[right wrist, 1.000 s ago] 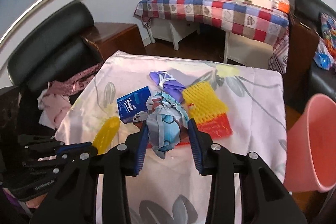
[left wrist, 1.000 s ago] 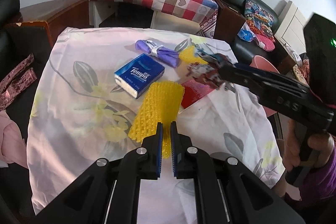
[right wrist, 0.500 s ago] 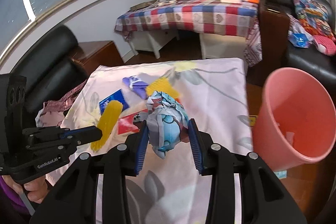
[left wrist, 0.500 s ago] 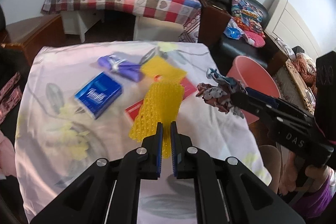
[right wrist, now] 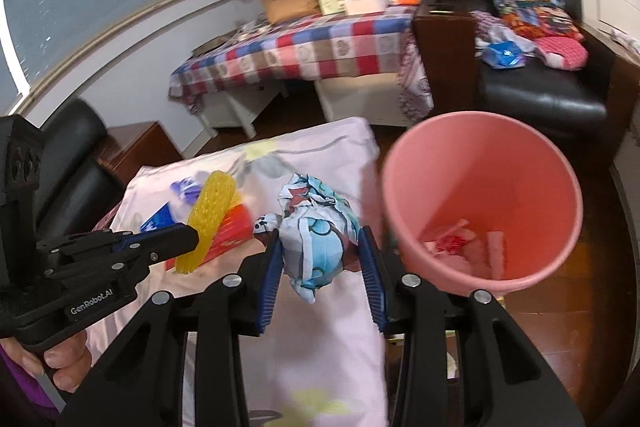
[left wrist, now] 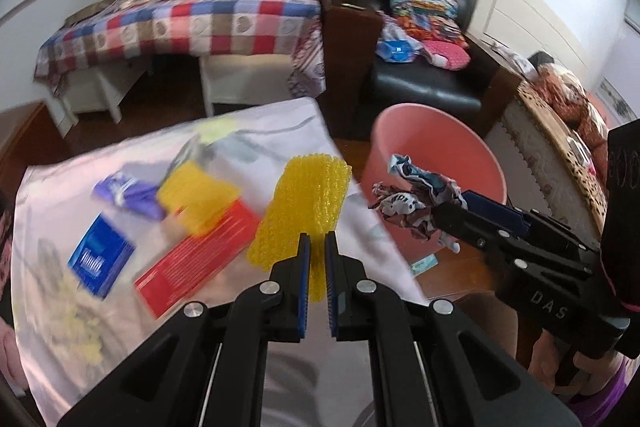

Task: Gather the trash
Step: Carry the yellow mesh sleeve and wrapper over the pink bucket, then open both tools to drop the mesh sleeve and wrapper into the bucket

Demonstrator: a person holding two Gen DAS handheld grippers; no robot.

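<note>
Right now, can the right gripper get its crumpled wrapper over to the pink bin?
Probably yes. The right gripper holds the crumpled wrapper beside the pink bin, whose mouth is open, with nothing between them.

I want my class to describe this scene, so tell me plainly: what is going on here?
A person with a gripper in each hand is clearing rubbish off a cloth-covered table. The left gripper is shut on a yellow foam net, held up above the table. The right gripper is shut on a crumpled printed wrapper, close beside the pink bin, which already holds some scraps. A blue tissue pack, a red packet and a purple wrapper lie on the table.
</note>
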